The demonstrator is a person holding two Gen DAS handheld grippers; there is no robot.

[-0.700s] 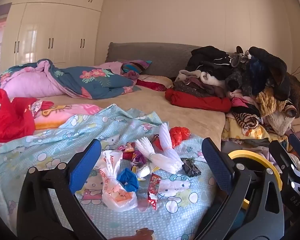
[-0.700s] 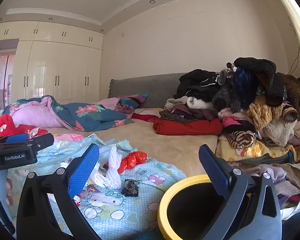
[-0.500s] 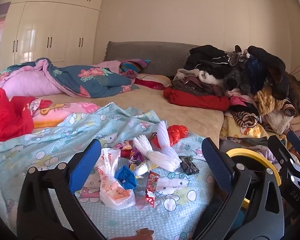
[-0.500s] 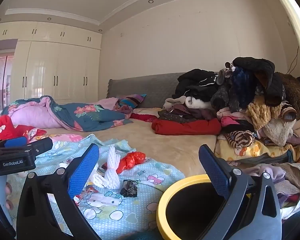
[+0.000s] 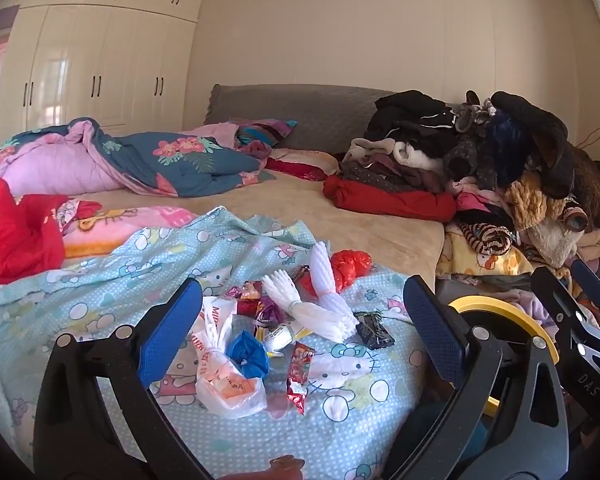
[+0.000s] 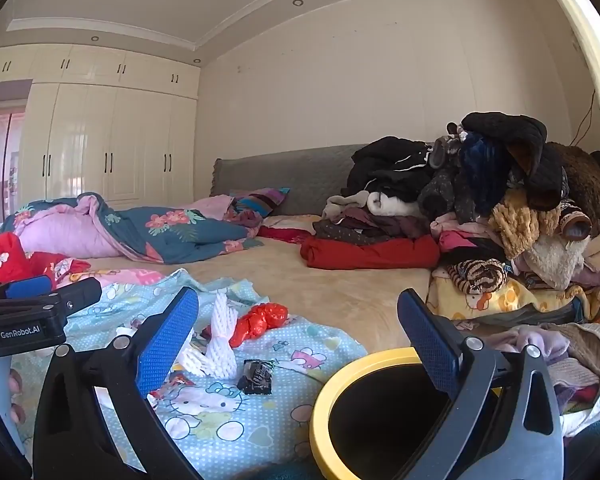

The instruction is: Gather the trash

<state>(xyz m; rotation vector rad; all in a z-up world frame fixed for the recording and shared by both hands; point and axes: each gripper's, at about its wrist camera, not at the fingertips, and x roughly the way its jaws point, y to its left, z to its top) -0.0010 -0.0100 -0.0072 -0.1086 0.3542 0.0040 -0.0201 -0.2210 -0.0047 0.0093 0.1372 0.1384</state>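
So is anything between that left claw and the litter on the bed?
Nothing visible. The left gripper is open, with the white plastic bag, blue wad and red wrapper lying uncovered on the Hello Kitty blanket ahead.

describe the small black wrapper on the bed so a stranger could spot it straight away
Find the pale blue cartoon-cat sheet at the foot of the bed. In the litter on it lies white foam netting. The black wrapper lies at its bin-side end, the only dark, flat, crumpled packet there.

Bright daylight, sharp focus, fisheye bending and dark corners
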